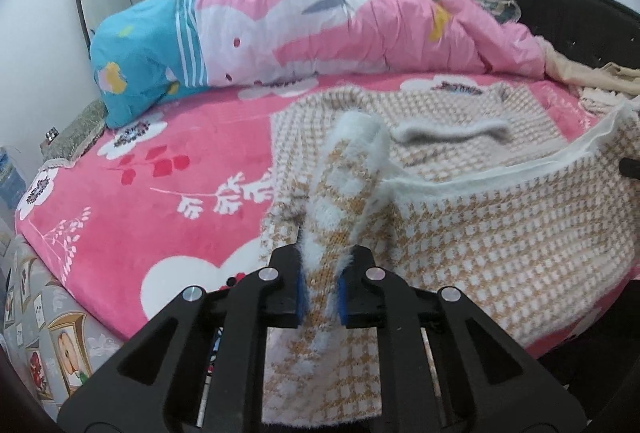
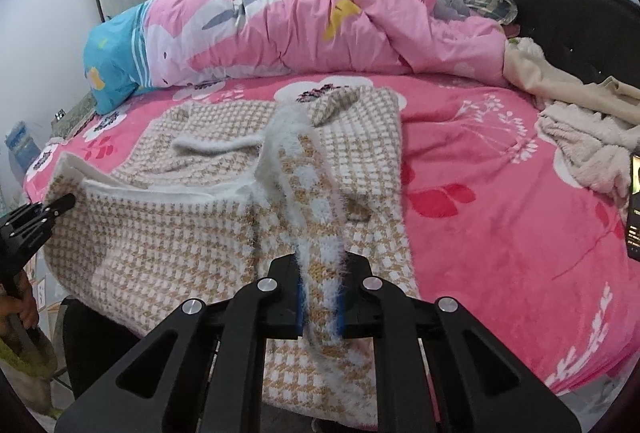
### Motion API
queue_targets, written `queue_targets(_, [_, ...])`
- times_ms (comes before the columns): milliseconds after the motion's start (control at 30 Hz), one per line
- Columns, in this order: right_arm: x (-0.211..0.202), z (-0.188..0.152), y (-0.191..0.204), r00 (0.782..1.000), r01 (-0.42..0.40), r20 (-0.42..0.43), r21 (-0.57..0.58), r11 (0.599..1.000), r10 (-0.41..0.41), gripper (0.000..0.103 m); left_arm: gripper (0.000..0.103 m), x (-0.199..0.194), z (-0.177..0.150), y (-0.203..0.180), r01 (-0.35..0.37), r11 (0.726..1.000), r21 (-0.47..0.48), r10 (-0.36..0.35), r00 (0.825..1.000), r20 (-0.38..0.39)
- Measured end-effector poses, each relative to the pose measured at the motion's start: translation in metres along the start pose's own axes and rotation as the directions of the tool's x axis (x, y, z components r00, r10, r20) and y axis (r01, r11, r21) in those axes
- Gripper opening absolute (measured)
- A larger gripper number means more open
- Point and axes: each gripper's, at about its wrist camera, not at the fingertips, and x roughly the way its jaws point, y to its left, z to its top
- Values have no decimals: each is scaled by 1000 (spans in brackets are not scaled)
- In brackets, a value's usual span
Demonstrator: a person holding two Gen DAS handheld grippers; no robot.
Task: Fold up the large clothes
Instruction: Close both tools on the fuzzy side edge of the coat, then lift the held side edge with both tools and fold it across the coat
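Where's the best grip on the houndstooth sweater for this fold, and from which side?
The near hem corners, approached from the foot of the bed, as now. The left gripper and right gripper each pinch fabric of the sweater along its white edge. The body lies flat on the pink blanket toward the collar, so lifting that edge should carry it over.

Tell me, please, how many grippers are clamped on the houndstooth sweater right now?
2. The left gripper pinches the near hem of the houndstooth sweater at one corner, and the right gripper pinches the other corner.
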Motion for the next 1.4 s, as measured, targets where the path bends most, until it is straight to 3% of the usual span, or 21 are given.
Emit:
queue_targets(267, [-36,-8,8,996,37,87,2,999,-37,10,11,-50,-12,2,18,1000,7,-19,990,140])
queue_targets(533, [-74,5,15,974,67,216,-14,998,-62,9,10,-90,3,-4,8,1000,25,-14,963,269])
queue_targets(733, [-69,50,7,959,58,278,-37,998,-45,9,10,-82,47,5,14,1000,23,-21,947,319])
queue_targets(933, [-29,130,-10,953,17,304,-46,999,-2,9,10,-36,121,13,18,1000,17,-23,941,336])
queue_targets(1000, [-6,156,-17,956,-1,293,-38,999,13,9,10,-10,148,10,25,1000,19,-30,945,325])
queue_targets(1167, [73,202,-38,976,-41,215,3,999,40,9,10,82,203,-2,47,999,11,-48,976,213])
queue_targets(1300, [162,209,-52,997,-37,68,25,999,35,9,10,176,212,0,54,999,-3,-54,998,37])
queue_targets(1400, [222,198,-65,997,-23,-77,61,998,28,11,14,242,196,8,96,993,-65,-105,985,-138])
